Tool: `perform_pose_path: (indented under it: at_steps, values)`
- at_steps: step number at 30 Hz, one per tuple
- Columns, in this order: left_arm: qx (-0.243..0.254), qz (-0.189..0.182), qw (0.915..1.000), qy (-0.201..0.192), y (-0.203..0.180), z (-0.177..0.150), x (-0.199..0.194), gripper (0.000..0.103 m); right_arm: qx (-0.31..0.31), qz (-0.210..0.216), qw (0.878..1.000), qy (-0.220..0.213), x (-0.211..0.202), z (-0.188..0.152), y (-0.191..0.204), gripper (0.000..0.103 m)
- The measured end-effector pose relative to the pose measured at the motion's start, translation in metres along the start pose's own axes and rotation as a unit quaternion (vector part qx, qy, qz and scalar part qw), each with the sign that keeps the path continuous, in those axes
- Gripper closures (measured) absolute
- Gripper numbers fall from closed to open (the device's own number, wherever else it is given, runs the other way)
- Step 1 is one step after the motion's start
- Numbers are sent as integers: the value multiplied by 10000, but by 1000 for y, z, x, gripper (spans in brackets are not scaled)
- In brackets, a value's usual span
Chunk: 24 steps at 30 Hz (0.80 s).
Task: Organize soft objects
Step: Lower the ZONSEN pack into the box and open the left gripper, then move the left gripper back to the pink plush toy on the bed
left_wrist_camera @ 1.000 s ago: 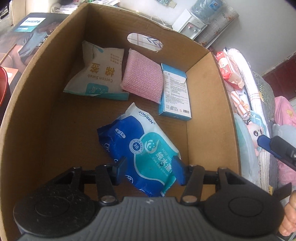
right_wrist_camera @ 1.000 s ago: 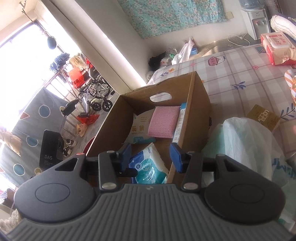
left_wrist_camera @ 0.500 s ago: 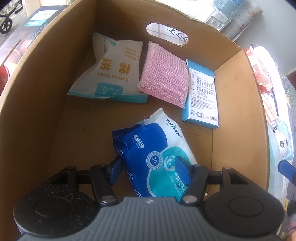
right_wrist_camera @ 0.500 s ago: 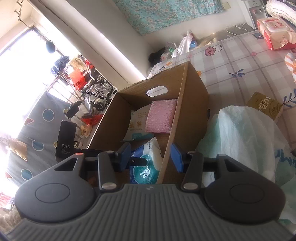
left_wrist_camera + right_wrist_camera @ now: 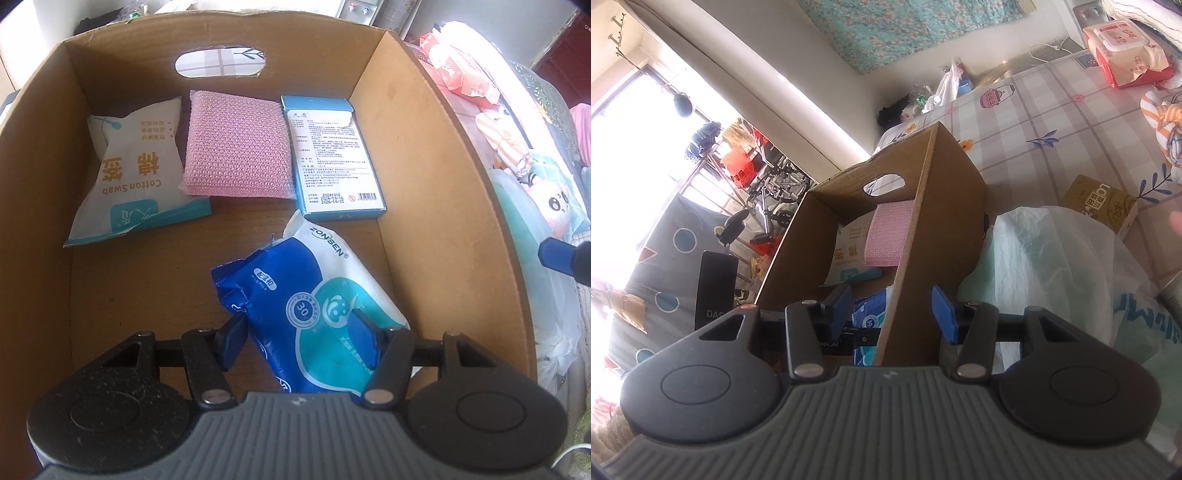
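L gripper (image 5: 299, 332) clenched on the wipes pack (image 5: 314, 306), low inside the box (image 5: 443, 206), near the swab bag (image 5: 129, 184), sponge (image 5: 236, 147) & carton (image 5: 332, 158). R gripper (image 5: 892, 314) released, jaws straddling the box wall w/o touching.

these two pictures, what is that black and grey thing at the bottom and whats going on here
Each picture comes from a camera on a hand-held gripper, looking along its two blue-tipped fingers. A person holds one in each hand; no robot.

Left view: the left gripper looks down into a cardboard box and is closed on a blue wipes pack. Behind lie a cotton swab bag, a pink sponge and a small blue carton.

Right view: the right gripper is open and empty, straddling the box's side wall, beside a white plastic bag on the bed.
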State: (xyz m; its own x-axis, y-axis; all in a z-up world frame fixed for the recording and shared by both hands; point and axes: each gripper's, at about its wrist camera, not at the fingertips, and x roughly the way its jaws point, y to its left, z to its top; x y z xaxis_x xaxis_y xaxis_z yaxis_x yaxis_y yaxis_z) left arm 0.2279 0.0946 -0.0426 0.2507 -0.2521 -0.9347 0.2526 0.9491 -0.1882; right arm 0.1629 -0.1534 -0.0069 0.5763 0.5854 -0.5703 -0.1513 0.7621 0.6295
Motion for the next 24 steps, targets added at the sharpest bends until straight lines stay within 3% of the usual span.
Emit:
perform_pose_path:
  at_steps: [14, 24]
  values:
    - [1050, 82, 9944, 22, -27, -21, -5, 47, -69, -4, 10000, -21, -4, -3, 6, 54]
    - [1379, -14, 9904, -45, -30, -13, 5, 53, -80, -46, 9999, -58, -11, -6, 5, 54]
